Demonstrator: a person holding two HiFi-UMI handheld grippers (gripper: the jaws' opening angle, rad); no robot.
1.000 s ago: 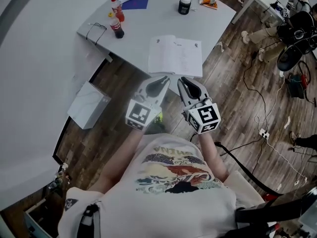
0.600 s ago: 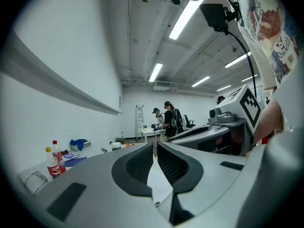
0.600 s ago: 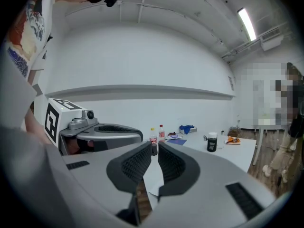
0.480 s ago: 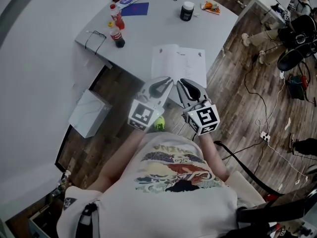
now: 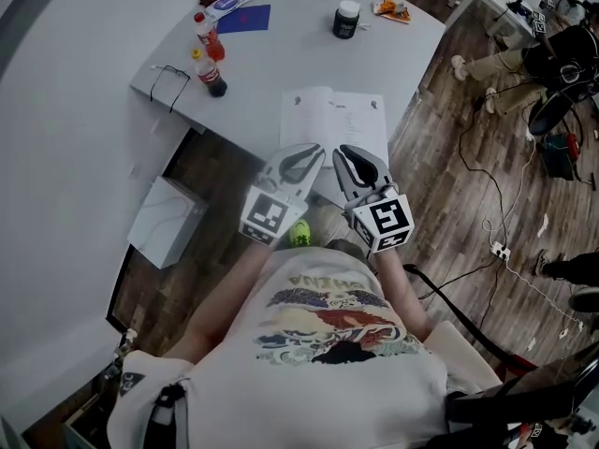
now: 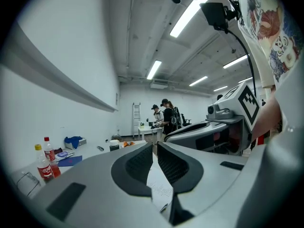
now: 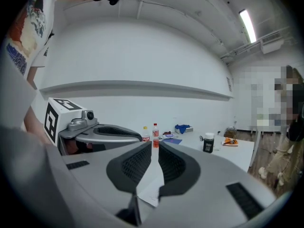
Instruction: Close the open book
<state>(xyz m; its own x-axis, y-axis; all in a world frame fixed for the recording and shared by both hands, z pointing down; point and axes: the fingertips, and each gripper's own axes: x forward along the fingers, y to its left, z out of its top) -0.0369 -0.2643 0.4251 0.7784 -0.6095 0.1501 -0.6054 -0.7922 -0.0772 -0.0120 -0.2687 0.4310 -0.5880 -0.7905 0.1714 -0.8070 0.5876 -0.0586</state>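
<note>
**Both claws closed, book just ahead**

My left claw has its jaws pressed together with nothing in them. My right claw looks the same in its own view: pads all but meeting and nothing held. I hold them side by side and nearly level, their tips at the near edge of the counter.

The open book lies flat just beyond those tips, at the counter's near edge, with its spine running away from me and a page spread to either side. As far as I can tell, neither claw touches it yet. Farther back and well apart from the book are two bottles, a dark jar and a blue sheet, so none of them should get in the way.

I judge the step in hand to be the approach. To do it well, I would rest one claw on one half to stop the book sliding off the edge. The other claw would go low to the outer edge of the other half. It should get under the whole stack with the cover, not a single leaf, and fold it over the spine in one arc. A loose page could crease.
</note>
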